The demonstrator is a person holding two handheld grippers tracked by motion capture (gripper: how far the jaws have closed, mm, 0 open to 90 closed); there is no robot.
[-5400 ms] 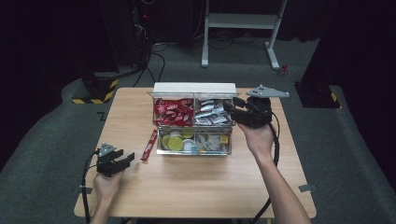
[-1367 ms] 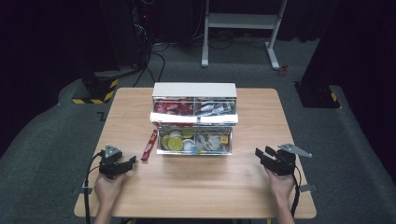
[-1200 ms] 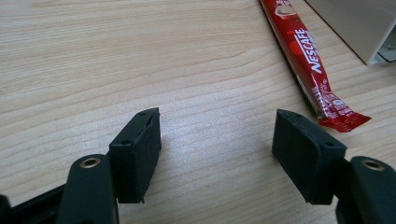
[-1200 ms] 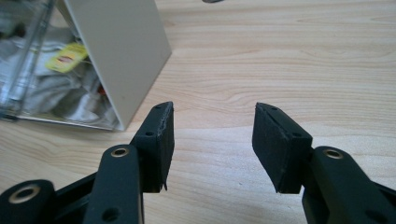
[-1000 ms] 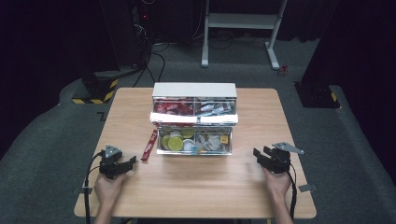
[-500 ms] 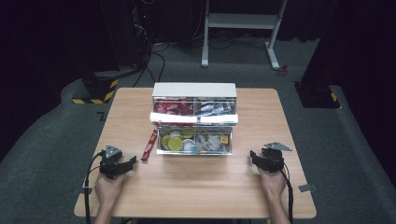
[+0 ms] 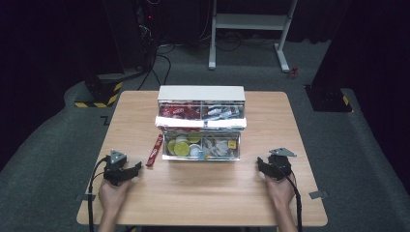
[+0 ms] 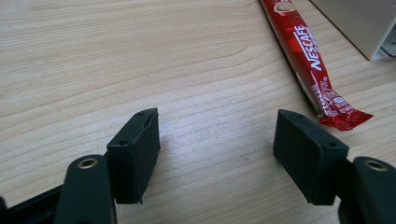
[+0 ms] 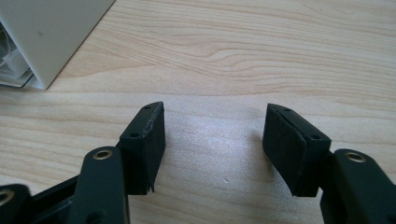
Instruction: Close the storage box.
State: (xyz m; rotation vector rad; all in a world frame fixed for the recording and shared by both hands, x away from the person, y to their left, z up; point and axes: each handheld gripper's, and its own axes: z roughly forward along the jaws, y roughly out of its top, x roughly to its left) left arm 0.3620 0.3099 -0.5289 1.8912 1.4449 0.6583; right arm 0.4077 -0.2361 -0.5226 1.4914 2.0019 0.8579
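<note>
Your left gripper (image 8: 215, 140) sits wide apart, empty, near the Nescafe stick (image 8: 308, 60); your right gripper (image 9: 212, 137) has just been opening on bare table (image 9: 280, 46).

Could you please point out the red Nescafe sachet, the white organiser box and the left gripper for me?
Red Nescafe sachet (image 8: 312, 60): left gripper view, on its printed middle.
White organiser box (image 7: 201, 93): high view, on its top panel.
Left gripper (image 8: 215, 154): left gripper view, midway between its open jaws.
</note>
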